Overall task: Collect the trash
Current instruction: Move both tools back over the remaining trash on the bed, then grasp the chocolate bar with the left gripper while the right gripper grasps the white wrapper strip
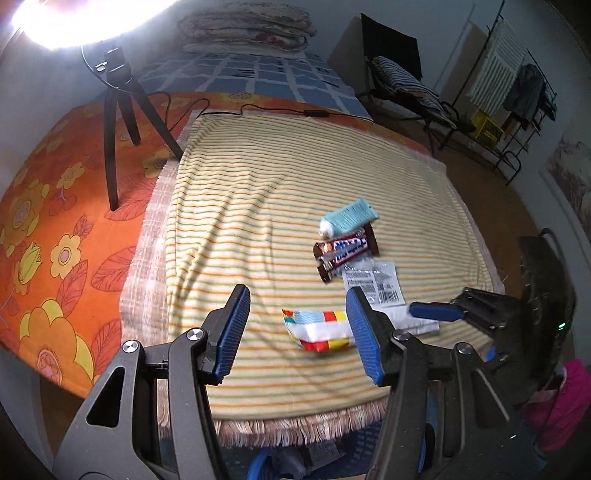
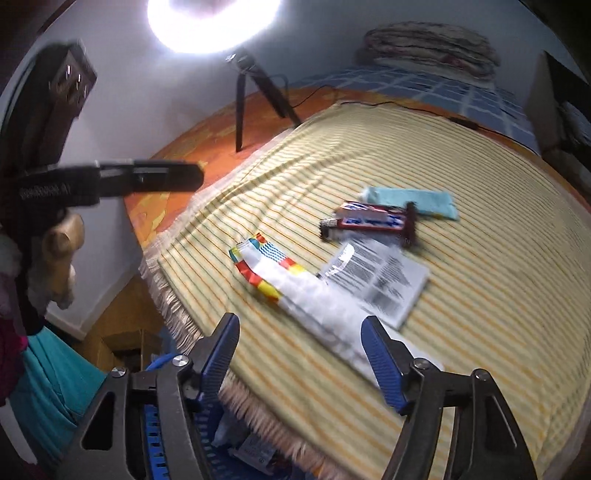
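Blue basket [image 2: 162, 435]: packet inside | wrappers [image 1: 347, 249] on blanket [image 1: 258, 184] | both hand-held grippers [image 1: 295, 332] [image 2: 301, 354] wide, empty

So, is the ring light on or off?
On. The ring light glows bright white above its tripod and glares out in both views.

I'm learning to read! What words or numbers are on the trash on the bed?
Candy bar wrapper: white letters on blue, too blurred to read.
White packet: small print and a barcode, too small to read.
Light blue tube: tiny print, unreadable.
Colorful wrapper: no words visible.
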`<state>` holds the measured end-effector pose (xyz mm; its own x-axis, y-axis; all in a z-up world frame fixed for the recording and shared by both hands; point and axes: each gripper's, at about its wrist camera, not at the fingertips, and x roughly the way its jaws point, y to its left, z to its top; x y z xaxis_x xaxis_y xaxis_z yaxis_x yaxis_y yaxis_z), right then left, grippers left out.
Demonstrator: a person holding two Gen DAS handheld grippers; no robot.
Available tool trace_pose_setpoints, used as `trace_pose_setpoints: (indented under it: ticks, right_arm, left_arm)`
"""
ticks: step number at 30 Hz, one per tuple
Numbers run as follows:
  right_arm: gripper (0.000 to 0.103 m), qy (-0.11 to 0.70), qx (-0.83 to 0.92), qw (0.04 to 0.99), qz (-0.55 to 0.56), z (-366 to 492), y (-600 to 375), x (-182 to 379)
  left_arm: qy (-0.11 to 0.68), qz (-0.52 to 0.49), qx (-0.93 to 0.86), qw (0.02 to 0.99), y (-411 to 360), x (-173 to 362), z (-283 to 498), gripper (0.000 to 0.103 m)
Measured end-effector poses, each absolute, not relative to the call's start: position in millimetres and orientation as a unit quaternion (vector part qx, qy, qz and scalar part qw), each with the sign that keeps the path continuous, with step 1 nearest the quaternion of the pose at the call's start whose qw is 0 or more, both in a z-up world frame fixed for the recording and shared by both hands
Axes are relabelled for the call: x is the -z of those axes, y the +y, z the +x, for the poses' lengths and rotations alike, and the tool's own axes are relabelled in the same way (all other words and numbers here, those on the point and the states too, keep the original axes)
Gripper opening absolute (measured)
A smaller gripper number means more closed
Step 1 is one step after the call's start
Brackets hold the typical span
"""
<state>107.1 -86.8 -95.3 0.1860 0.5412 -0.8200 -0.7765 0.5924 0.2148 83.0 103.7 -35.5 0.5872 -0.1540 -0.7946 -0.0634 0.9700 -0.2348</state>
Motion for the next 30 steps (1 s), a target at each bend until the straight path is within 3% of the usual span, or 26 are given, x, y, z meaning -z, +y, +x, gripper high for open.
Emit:
trace_pose_setpoints:
  ticks: [9, 13, 17, 19, 24, 30]
  right_arm:
    - [0.066, 0.497, -0.439, 0.735, -0.141, 126, -59, 122]
    - [0.055, 0.509, -0.453, 0.717, -0.147, 119, -62, 125]
    - [0.054, 0.496, -0.45, 0.718, -0.193, 103, -65, 129]
    - [0.044, 0.49, -0.44, 0.726, -0.2, 100, -67, 129]
    - [0.027, 0.503, -0.42, 0.734, -0.177, 110, -82, 125]
    - [0.024, 0.517, -0.403, 0.738, -0.163, 120, -109, 124]
  left_arm:
    - [0.455, -0.128, 0.029, 0.881, 109, 39, 100, 0.054]
    - [0.459, -0.14, 0.03, 0.877, 113, 43, 107, 0.053]
    - [0.465, -0.145, 0.035, 0.873, 111, 49, 114, 0.052]
    - [0.47, -0.146, 0.038, 0.87, 107, 52, 118, 0.046]
    - [0.477, -0.137, 0.051, 0.867, 90, 57, 130, 0.046]
    - [0.486, -0.101, 0.066, 0.865, 60, 66, 147, 0.046]
